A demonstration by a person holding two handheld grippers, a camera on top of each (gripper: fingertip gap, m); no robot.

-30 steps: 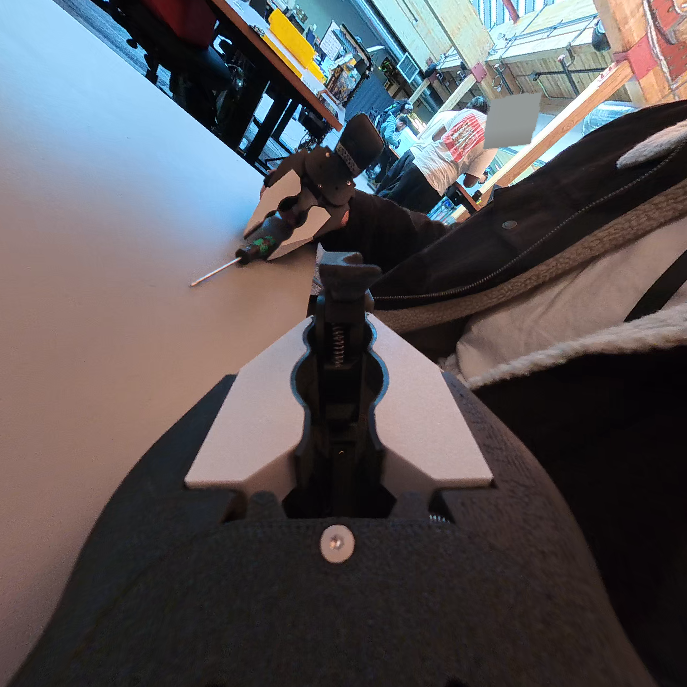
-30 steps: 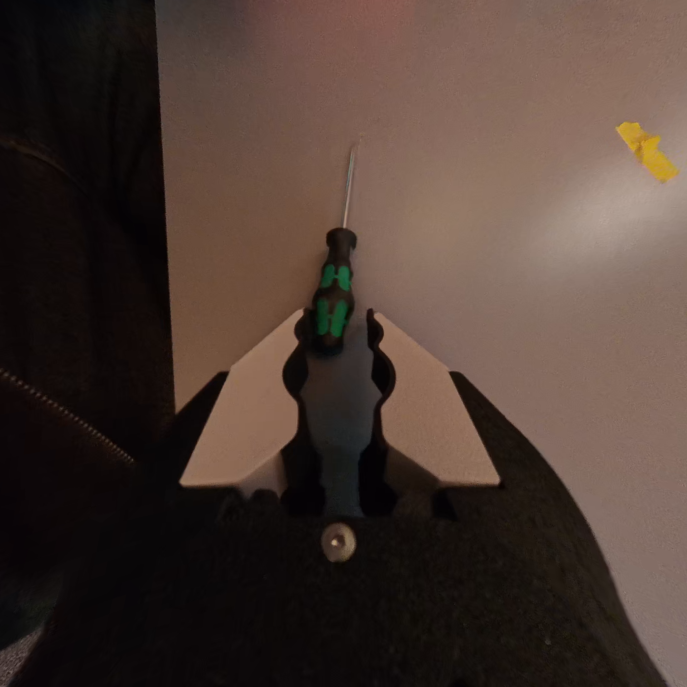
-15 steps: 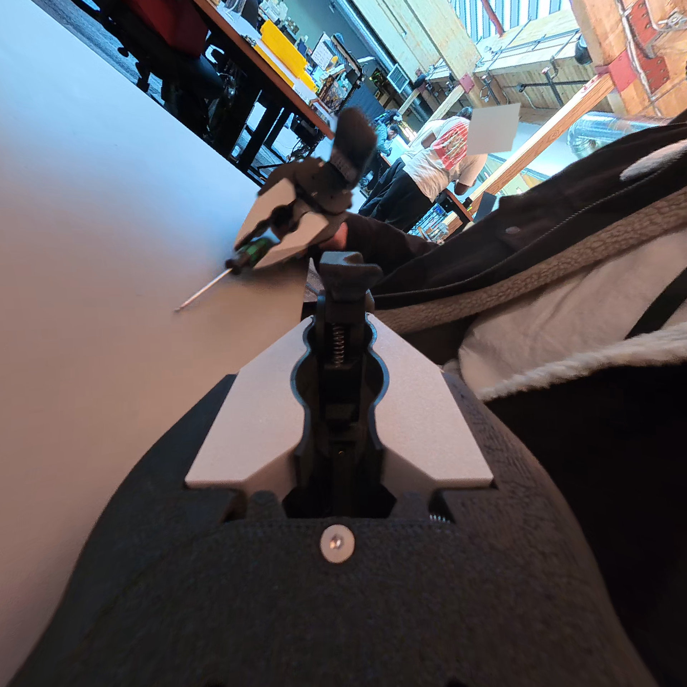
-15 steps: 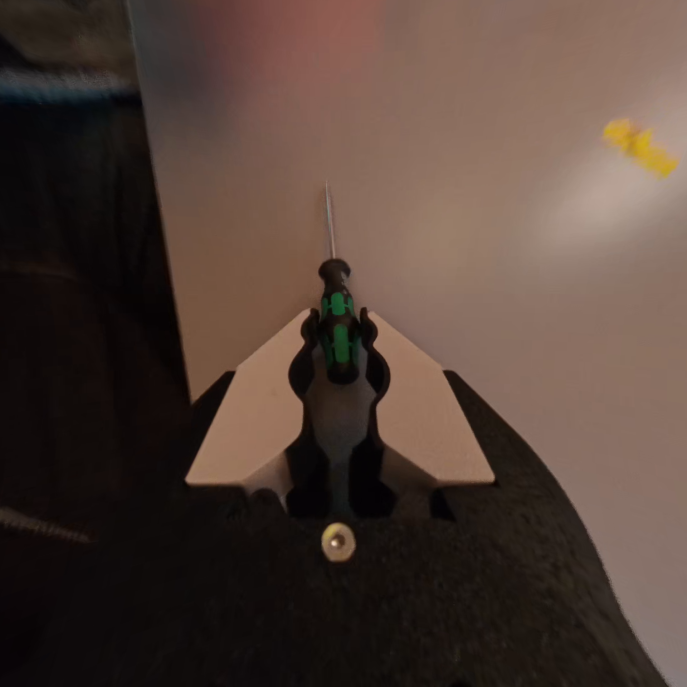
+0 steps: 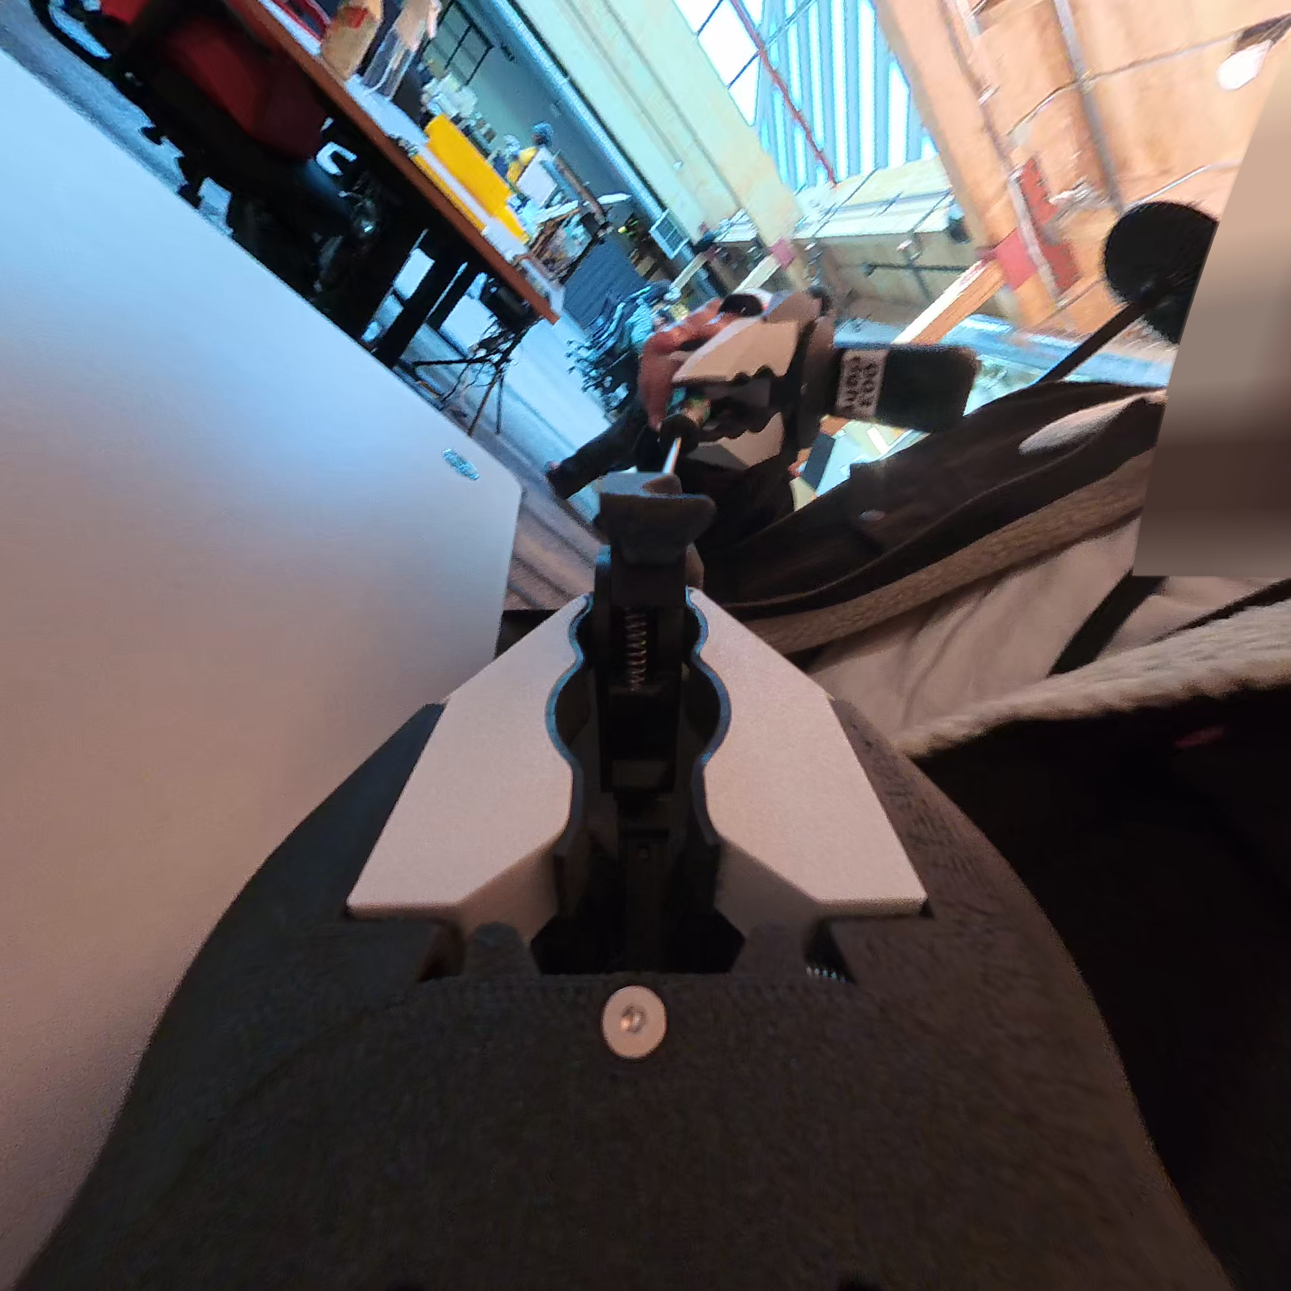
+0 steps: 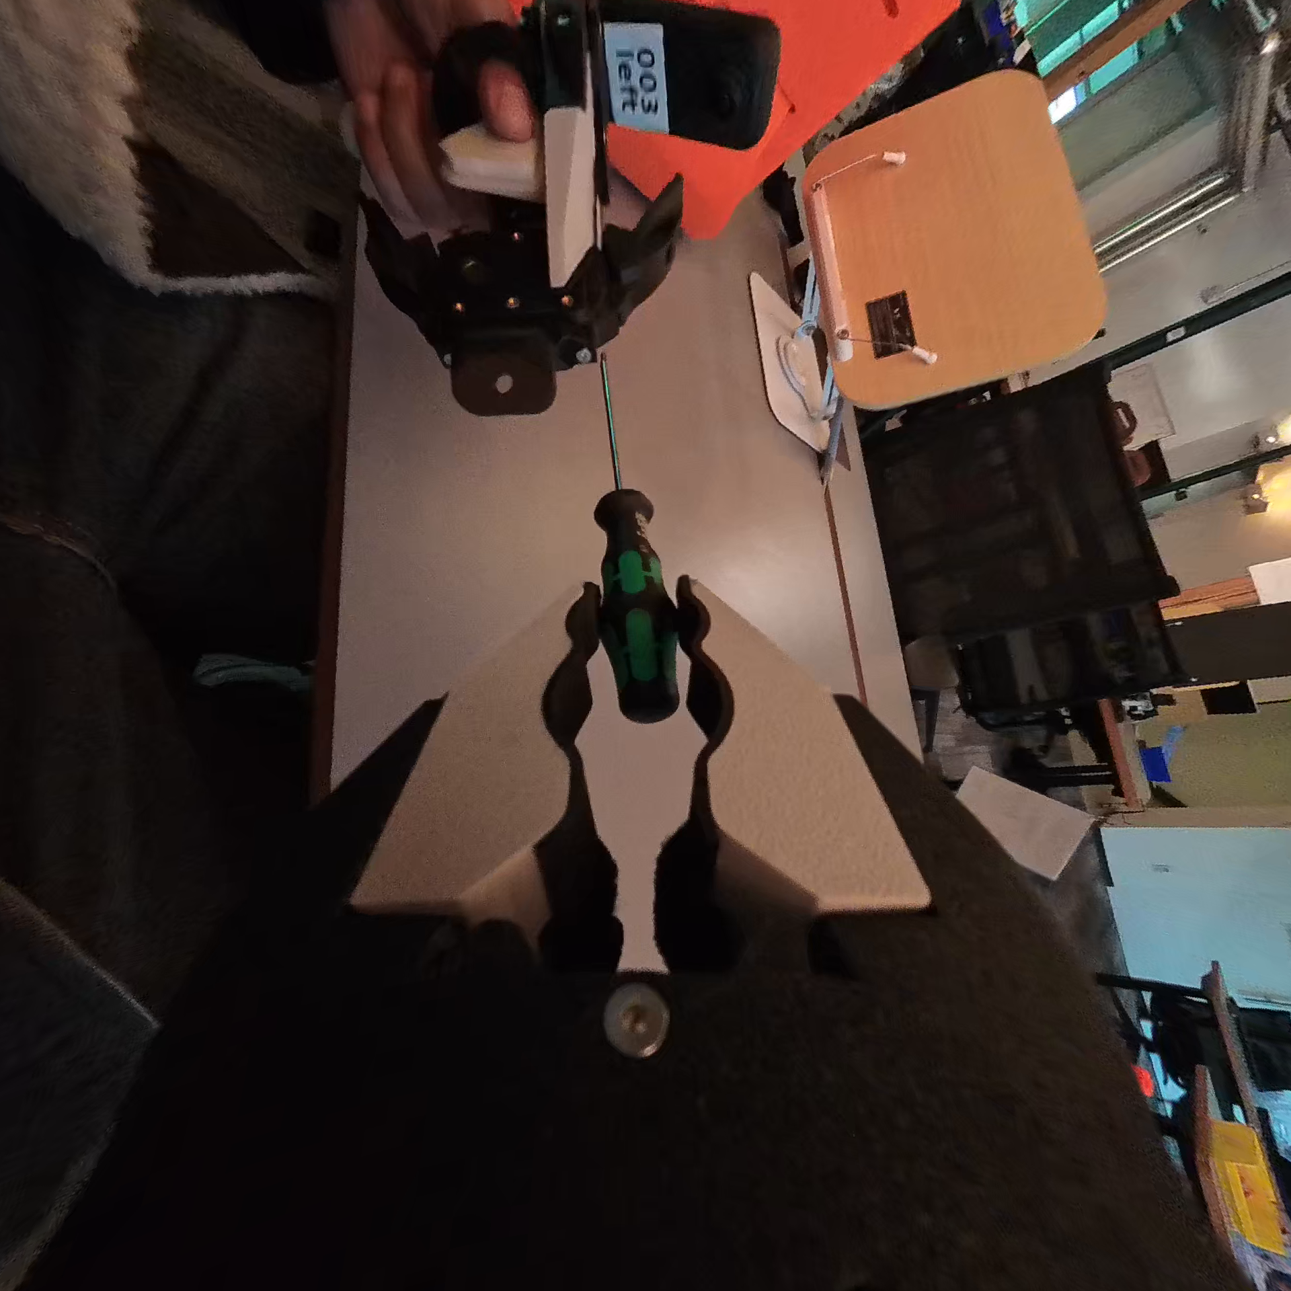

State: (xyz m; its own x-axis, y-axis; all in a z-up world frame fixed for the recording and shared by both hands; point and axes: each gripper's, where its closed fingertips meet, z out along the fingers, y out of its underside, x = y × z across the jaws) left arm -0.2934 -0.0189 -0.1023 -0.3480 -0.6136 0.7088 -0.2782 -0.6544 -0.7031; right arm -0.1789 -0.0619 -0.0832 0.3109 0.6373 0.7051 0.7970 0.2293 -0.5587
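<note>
While the white table (image 6: 733, 489) runs away beneath both tools, your left gripper (image 5: 639, 615) is clamped on a black spring-loaded part (image 5: 646, 629) that stands up between its fingers. Your right gripper (image 6: 639, 594) is closed on the green-and-black screwdriver (image 6: 637, 629) by its handle. The shaft's long axis points straight ahead, its tip just beside that black part, off the table.

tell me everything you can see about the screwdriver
The screwdriver has a chunky black handle with green grip panels and a thin bare metal shaft. The right gripper is shut on the handle and holds it off the table. Its tip reaches the black tool clamped in the left gripper.
</note>
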